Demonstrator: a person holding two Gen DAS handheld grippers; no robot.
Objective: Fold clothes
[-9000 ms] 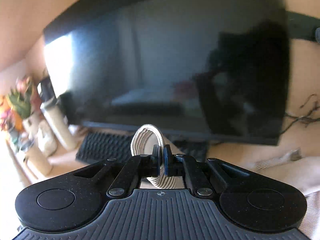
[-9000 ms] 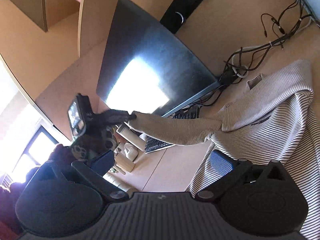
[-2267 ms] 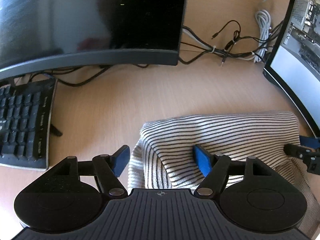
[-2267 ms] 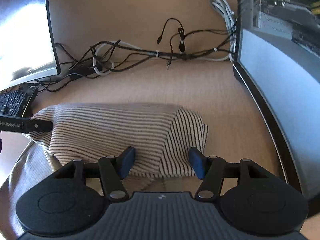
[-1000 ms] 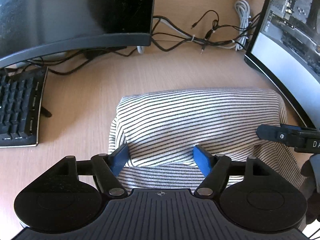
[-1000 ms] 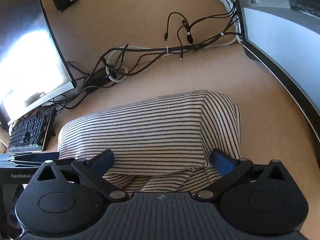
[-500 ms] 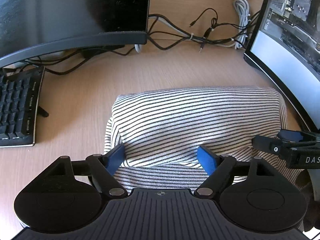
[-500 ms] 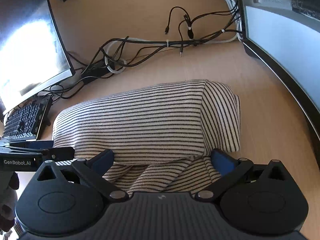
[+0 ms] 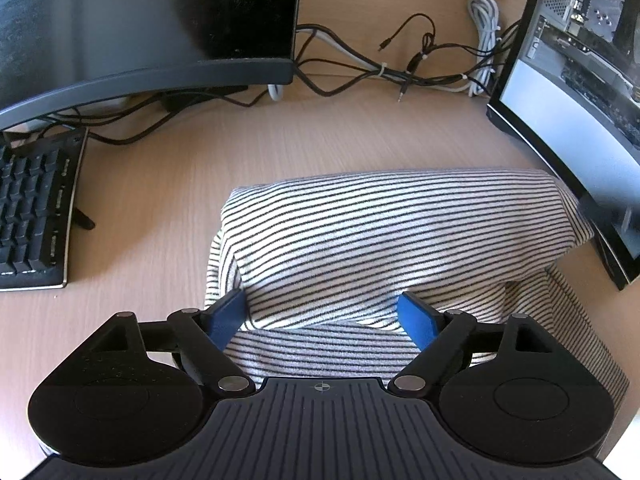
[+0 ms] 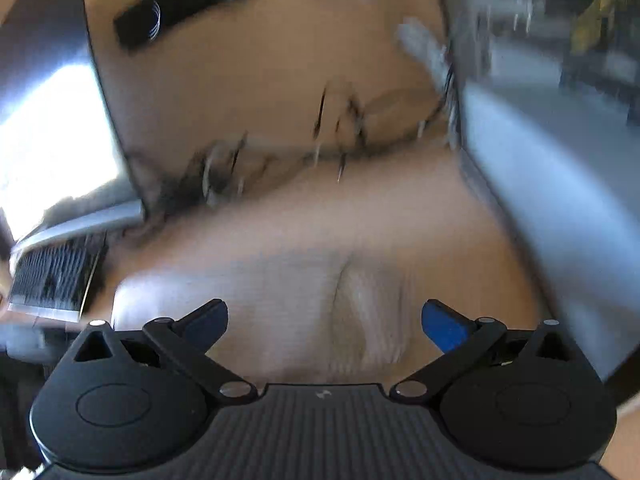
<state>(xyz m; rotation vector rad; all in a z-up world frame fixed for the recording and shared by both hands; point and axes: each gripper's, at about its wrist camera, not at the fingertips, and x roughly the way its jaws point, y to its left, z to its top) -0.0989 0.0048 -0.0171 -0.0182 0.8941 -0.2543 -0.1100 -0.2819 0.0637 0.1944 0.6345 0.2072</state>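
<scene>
On the desk [image 9: 168, 184] between monitor [image 9: 144, 24] and computer case [image 9: 580, 80] lies the folded striped shirt [image 9: 384, 236]; both the left gripper [image 9: 322, 314] and right gripper [image 10: 324, 322] gape wide and empty, so judge the fold's squareness before lifting clear.

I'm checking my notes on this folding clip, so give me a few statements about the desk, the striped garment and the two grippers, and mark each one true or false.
1. The striped garment lies folded on the wooden desk. True.
2. The left gripper is clamped shut on the cloth. False: its jaws stand wide open.
3. A black keyboard sits left of the garment. True.
4. The right gripper holds a sleeve. False: it is open and empty.
5. Cables run along the back of the desk. True.
</scene>
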